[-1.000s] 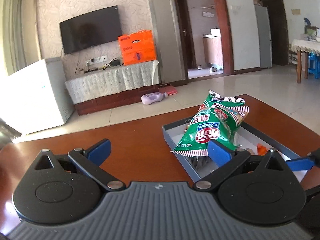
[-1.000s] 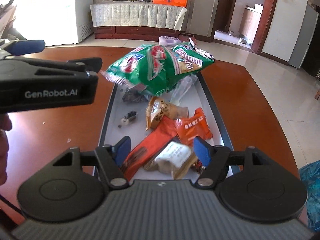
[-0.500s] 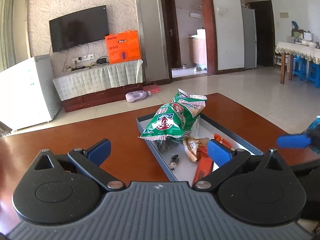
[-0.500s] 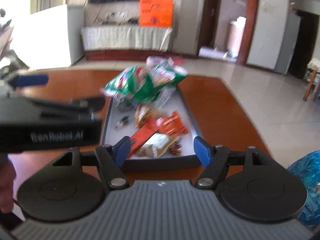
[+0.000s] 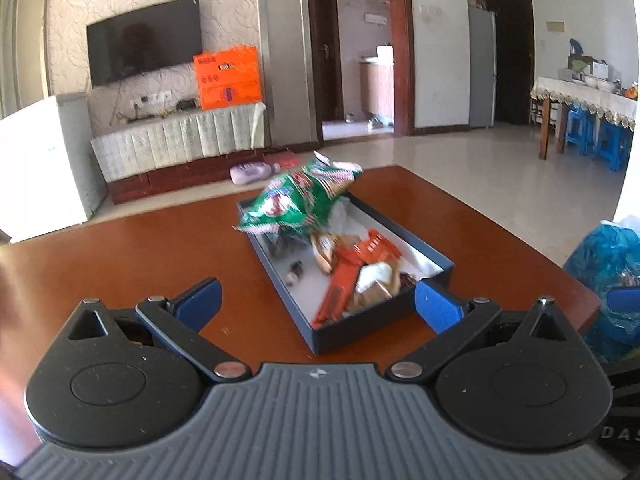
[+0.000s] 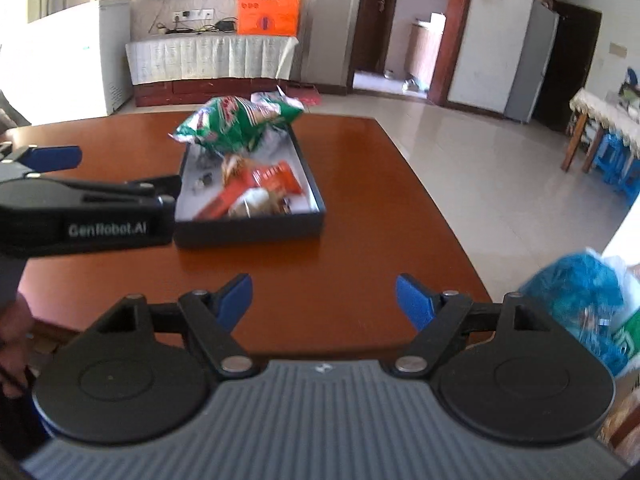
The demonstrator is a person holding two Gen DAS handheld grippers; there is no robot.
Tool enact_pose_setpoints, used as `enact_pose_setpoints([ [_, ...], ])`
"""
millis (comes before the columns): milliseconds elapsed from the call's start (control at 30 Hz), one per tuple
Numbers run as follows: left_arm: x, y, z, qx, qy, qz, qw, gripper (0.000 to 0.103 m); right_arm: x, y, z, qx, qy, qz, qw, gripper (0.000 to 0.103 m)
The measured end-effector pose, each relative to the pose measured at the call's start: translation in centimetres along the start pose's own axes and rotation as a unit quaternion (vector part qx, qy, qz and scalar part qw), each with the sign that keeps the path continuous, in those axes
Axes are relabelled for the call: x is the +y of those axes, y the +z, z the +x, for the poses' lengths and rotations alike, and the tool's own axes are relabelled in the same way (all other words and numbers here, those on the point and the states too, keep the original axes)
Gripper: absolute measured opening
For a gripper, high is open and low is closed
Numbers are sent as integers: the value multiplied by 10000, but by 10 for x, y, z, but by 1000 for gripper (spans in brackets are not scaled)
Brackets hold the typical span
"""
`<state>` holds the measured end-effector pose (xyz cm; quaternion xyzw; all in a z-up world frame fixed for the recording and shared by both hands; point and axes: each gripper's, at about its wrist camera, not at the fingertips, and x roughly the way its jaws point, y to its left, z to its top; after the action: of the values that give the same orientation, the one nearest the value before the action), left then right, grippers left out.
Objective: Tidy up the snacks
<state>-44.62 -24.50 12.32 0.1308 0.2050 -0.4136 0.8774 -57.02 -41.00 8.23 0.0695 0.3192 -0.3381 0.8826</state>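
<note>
On the brown table [image 6: 360, 168], the snack tray [image 6: 248, 226] is seen ahead, long axis pointing away; both the left gripper [image 5: 316, 300] and the right gripper [image 6: 324, 298], its jaws just widened, are held open and empty, the left nearer.

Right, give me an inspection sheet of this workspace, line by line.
Surface: brown wooden table, glossy.
Job's things: dark tray holds a green snack bag at its far end, orange packets and small wrappers nearer.
Clutter: blue plastic bag off the table's right edge.
Grippers: left gripper open, empty; right gripper open, empty, its fingers having just spread wider.
Cables: wires by the wall sockets.
Surroundings: television, orange box, white chest freezer, tiled floor.
</note>
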Motion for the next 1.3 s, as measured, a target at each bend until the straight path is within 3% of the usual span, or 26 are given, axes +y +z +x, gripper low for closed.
enact_pose_setpoints([
  [300,-25,-9,10,345,-153,158,9992,103,-20,-8,4,83,-185,189,9996,81],
  [833,-28,-19,9,441,-320,346,9979,103,-33,-11,20,445,-189,155,9987,81],
  [1000,-24,-19,12,444,-200,338,9982,103,-42,-12,23,477,-271,216,9983,81],
  [1300,-7,-15,17,394,480,-77,9980,103,-39,-10,26,523,-193,84,9984,81],
])
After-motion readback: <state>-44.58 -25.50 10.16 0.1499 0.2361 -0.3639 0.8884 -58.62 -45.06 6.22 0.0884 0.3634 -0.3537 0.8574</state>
